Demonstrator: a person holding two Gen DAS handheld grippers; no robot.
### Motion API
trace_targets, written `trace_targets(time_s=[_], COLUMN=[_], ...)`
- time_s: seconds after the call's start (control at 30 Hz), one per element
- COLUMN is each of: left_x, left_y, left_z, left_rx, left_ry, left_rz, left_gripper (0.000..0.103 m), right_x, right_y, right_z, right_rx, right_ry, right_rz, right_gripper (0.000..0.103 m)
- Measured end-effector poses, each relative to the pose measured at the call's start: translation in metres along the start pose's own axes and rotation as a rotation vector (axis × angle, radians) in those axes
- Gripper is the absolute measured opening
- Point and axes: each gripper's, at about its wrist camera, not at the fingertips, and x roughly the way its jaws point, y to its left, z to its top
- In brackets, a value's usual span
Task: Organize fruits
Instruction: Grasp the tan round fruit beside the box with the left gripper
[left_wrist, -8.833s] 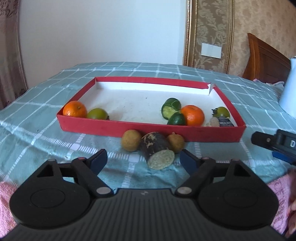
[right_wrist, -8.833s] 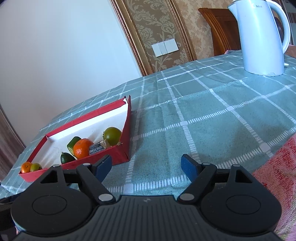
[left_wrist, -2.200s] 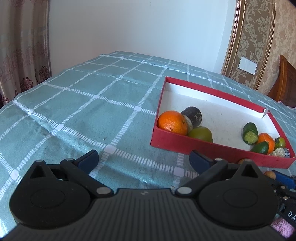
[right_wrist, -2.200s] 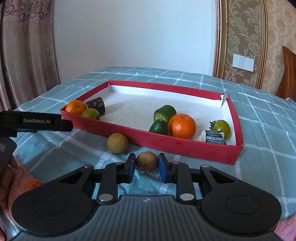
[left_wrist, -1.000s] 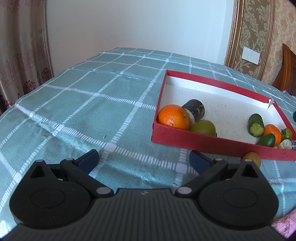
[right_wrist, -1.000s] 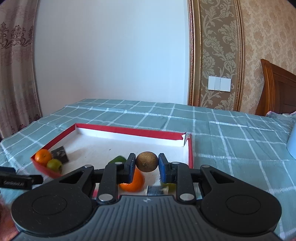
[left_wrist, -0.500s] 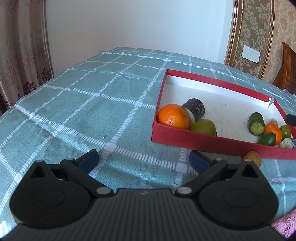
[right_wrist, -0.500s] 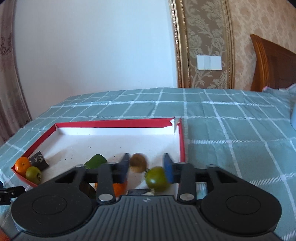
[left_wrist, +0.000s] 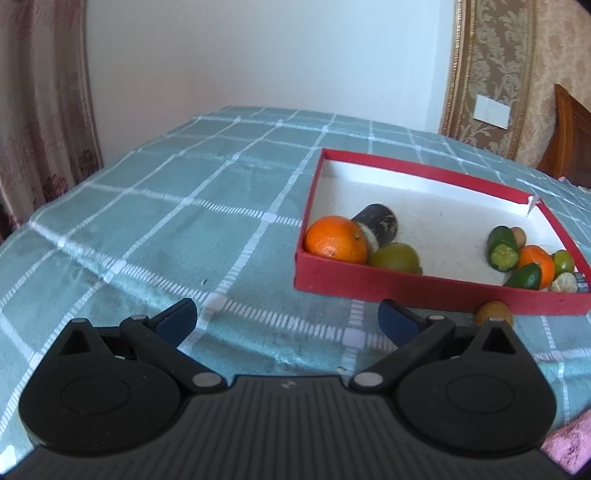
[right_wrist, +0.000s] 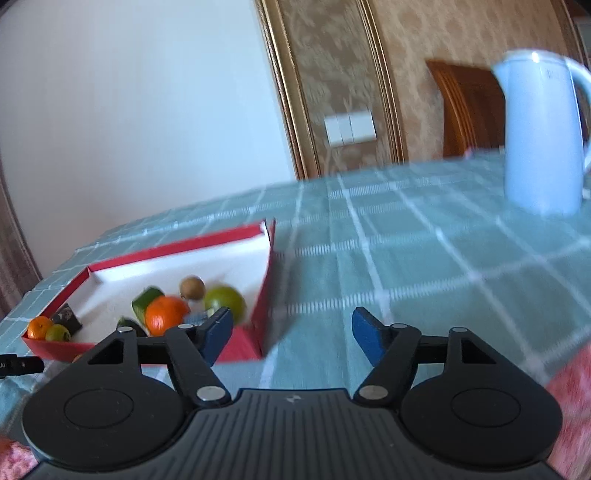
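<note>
The right gripper (right_wrist: 291, 332) has just been opening its fingers; they stand spread with nothing between them. The brown fruit (right_wrist: 192, 287) it pinched a second ago now lies in the red tray (right_wrist: 263, 314), beside the green fruit (right_wrist: 225, 303) and orange (right_wrist: 166, 319). The left gripper (left_wrist: 287, 320) hangs spread and empty over the tabletop (left_wrist: 166, 221), another brown fruit (left_wrist: 494, 313) outside the tray.

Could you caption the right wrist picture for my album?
Open hand-held gripper beside a red tray of fruit, white kettle behind.
</note>
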Motion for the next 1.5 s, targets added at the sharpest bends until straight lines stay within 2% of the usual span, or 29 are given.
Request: trace_targets(time_s=[0.1, 0.3, 0.4, 0.5, 0.77, 1.07, 1.13, 1.17, 1.33, 1.5], left_x=[-0.009, -0.026, -0.029, -0.023, -0.018, -0.003, -0.002, -0.001, -0.001, -0.003], left_y=[-0.011, -0.052, -0.078, -0.097, -0.115, -0.123, -0.122, -0.122, -0.120, -0.120], left_z=[-0.002, -0.004, -0.005, -0.006, -0.009, -0.010, -0.010, -0.010, -0.011, -0.012], left_rx=[0.048, 0.131, 0.202, 0.255, 0.277, 0.280, 0.278, 0.276, 0.261, 0.261], left_ry=[-0.042, -0.060, -0.084, -0.071, -0.075, -0.018, -0.010, -0.007, -0.004, -0.016], left_rz=[0.001, -0.085, -0.073, -0.039, -0.084, -0.049, -0.047, -0.045, -0.062, -0.075], left_gripper=[0.103, 0.103, 0.103, 0.103, 0.103, 0.103, 0.098, 0.091, 0.087, 0.072], right_x=[0.001, 0.005, 0.007, 0.007, 0.009, 0.012, 0.012, 0.012, 0.011, 0.012], right_y=[0.006, 0.005, 0.003, 0.000, -0.008, -0.014, -0.015, -0.015, -0.015, -0.015], right_z=[-0.001, -0.001, -0.002, -0.001, -0.002, -0.002, -0.002, -0.002, -0.002, -0.002], right_rx=[-0.022, -0.028, -0.014, 0.003, 0.055, 0.090, 0.095, 0.098, 0.099, 0.100], right_ry=[0.005, 0.031, 0.039, 0.043, 0.055, 0.071, 0.072, 0.071, 0.071, 0.070], right_rz=[-0.012, -0.037, -0.039, -0.035, -0.012, 0.012, 0.016, 0.018, 0.019, 0.019], right_gripper=[0.073, 0.073, 0.073, 0.073, 0.073, 0.073, 0.073, 0.073, 0.073, 0.073])
